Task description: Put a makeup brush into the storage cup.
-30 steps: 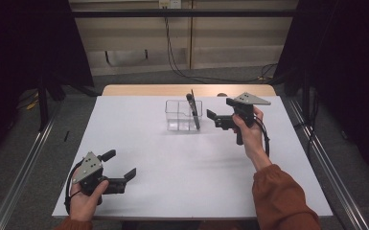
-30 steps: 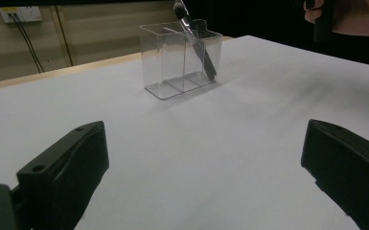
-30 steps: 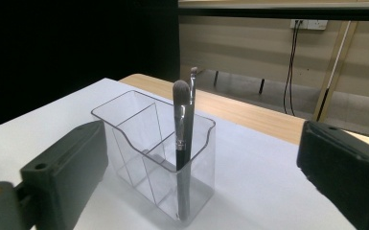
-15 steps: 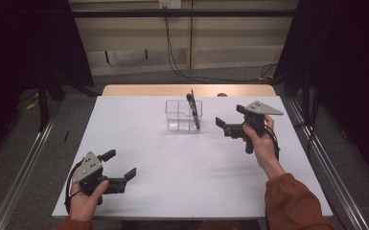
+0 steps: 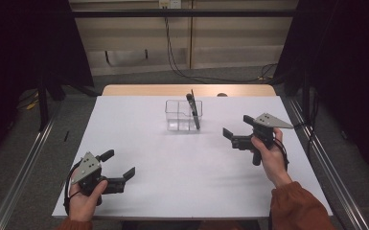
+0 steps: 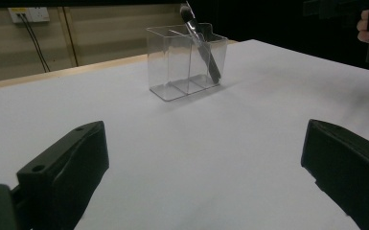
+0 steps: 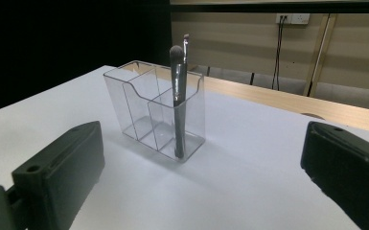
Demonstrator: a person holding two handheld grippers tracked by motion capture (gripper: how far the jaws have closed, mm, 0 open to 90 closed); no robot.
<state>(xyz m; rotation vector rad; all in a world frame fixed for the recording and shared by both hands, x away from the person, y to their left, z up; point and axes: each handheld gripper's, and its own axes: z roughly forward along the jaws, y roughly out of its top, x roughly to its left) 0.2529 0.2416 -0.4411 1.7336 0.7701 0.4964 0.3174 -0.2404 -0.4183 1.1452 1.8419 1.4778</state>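
A clear three-compartment organizer [image 5: 179, 116] stands at the far middle of the white table [image 5: 172, 191]. A dark makeup brush [image 5: 193, 111] leans in its right compartment, bristles up. My right gripper [image 5: 236, 126] is open and empty, to the right of the organizer and a little nearer. Its own view shows the organizer [image 7: 144, 108] and brush [image 7: 178, 103] ahead between the wide jaws; a thinner brush tip [image 7: 186, 38] pokes up behind. My left gripper [image 5: 121, 163] is open and empty near the front left edge, with the organizer [image 6: 172, 67] far ahead.
A bare wooden strip [image 5: 187, 90] runs along the table's far edge. Metal floor rails [image 5: 24, 167] flank the table on both sides. Cables [image 5: 172, 52] hang from a wall socket behind. Black curtains close off both sides.
My right gripper has drawn back from the organizer, moving right and toward the front of the table. The brush stays in the organizer. The left gripper has not moved.
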